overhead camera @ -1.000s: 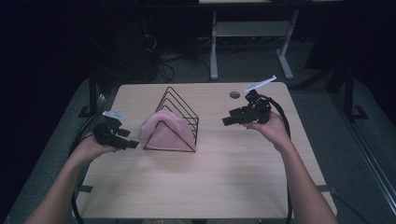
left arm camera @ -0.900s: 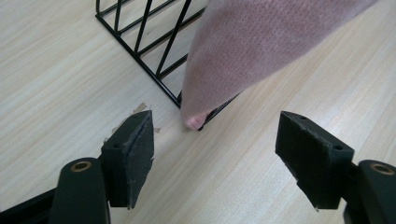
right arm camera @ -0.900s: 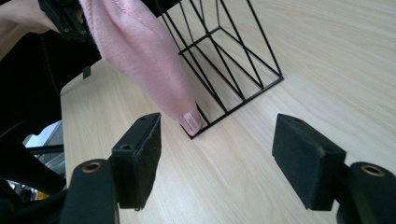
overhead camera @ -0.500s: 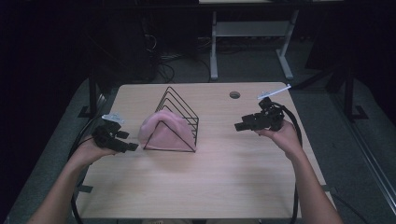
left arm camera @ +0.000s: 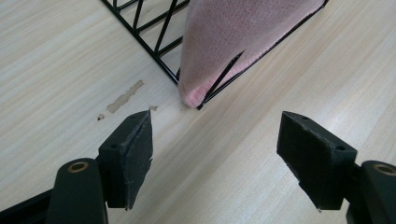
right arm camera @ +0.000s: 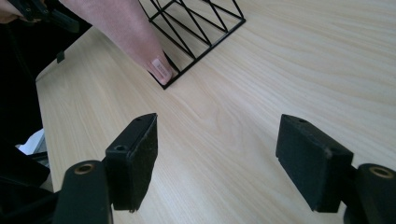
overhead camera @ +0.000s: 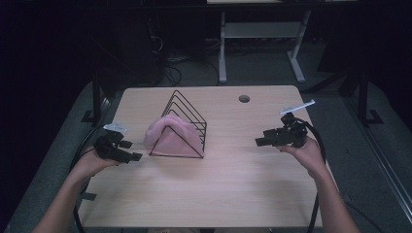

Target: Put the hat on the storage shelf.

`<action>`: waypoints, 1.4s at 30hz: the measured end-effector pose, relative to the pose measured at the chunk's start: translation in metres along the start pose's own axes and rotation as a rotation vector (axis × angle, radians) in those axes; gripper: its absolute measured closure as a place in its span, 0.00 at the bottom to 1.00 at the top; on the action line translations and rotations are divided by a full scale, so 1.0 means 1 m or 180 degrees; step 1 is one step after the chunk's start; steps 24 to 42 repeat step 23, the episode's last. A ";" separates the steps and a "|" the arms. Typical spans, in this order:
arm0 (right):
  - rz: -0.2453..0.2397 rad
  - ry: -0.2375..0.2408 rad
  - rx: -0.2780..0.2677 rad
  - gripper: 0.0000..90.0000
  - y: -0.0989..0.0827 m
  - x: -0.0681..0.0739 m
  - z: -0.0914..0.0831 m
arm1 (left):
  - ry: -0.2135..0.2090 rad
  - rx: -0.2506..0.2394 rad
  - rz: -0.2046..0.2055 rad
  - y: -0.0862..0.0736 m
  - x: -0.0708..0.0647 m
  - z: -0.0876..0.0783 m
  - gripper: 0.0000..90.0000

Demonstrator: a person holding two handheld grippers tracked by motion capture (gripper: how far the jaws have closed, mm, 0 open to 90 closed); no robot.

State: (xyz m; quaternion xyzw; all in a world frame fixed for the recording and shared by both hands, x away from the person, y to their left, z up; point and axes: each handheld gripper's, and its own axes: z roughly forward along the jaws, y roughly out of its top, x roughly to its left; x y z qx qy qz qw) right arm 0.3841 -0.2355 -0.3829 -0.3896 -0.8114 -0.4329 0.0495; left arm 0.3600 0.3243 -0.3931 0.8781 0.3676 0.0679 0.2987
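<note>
here, the left gripper [overhead camera: 136,157] is held just above the light wooden table [overhead camera: 233,189], and its jaws stand wide apart with nothing between them. straight ahead of its tips, and just beside them, sits the near corner of a black wire rack [overhead camera: 183,127], a triangular frame of thin rods that rests on the table. a pink cloth [overhead camera: 170,137] is draped over the rack, hanging down its sloped sides. in the left gripper view the cloth [left arm camera: 243,42] comes down to the rack's corner [left arm camera: 201,103] right ahead of the jaws, its lower edge touching the tabletop [left arm camera: 56,70], with one rod crossing over the fabric. a small scuffed patch [left arm camera: 123,97] marks the wood ahead of the jaw seen at the left of that view.

the right gripper [overhead camera: 257,141] is held in the person's right hand [overhead camera: 306,153], well apart from the rack, with its jaws pointed towards it. its jaws are spread wide too, empty. in the right gripper view the rack [right arm camera: 196,28] lies well ahead, and the cloth [right arm camera: 126,28] hangs down at its corner, showing a small label [right arm camera: 160,68] near the hem. beyond that, at the upper left corner of that view, part of the other gripper [right arm camera: 42,11] can be seen. a round hole [overhead camera: 244,99] is set in the table beyond the right gripper.
</note>
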 end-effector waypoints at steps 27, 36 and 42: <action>0.0199 -0.0206 -0.0029 0.30 -0.074 -0.005 -0.017 | -0.0006 -0.0343 -0.0073 -0.024 -0.025 0.009 0.30; 0.0199 -0.0206 -0.0029 0.30 -0.074 -0.005 -0.017 | -0.0006 -0.0343 -0.0073 -0.024 -0.025 0.009 0.30; 0.0199 -0.0206 -0.0029 0.30 -0.074 -0.005 -0.017 | -0.0006 -0.0343 -0.0073 -0.024 -0.025 0.009 0.30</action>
